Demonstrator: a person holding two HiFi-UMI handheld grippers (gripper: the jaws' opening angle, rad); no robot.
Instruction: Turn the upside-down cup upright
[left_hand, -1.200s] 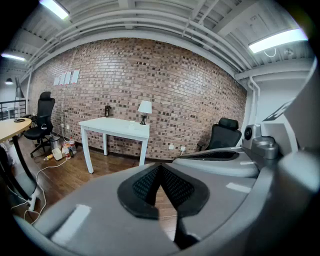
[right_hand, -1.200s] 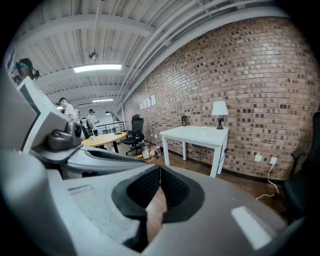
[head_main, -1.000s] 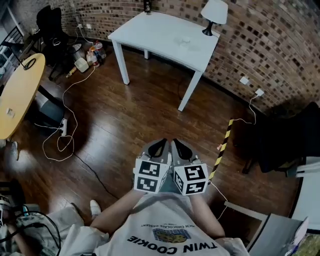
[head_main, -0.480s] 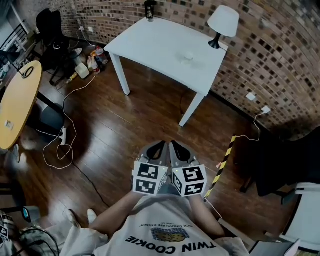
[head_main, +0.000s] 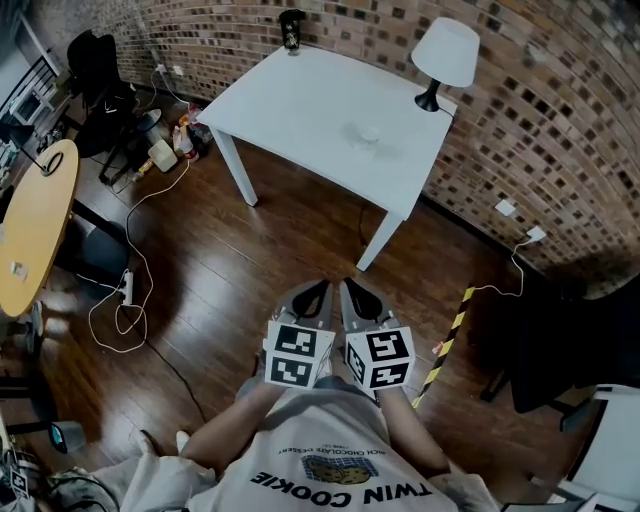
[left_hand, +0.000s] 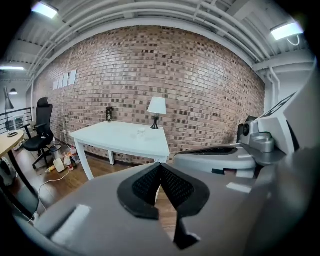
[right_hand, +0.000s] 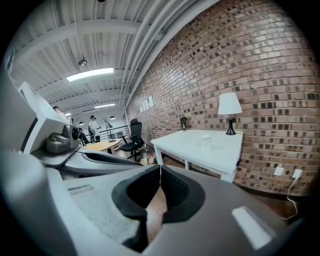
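small clear cup (head_main: 371, 133): far, on white rectangular worktop (head_main: 290, 95), near its right end | left gripper (head_main: 319, 291): jaws together, empty | right gripper (head_main: 352, 290): jaws together, empty | both well apart from cup

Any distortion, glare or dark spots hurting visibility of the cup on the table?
Head view: heavy fisheye, dim corners; the cup is a faint low-contrast blob on the white table. Left gripper view: black vignette, ceiling light blown out, cup tiny. Right gripper view: brick wall bows, cup somewhat clearer.
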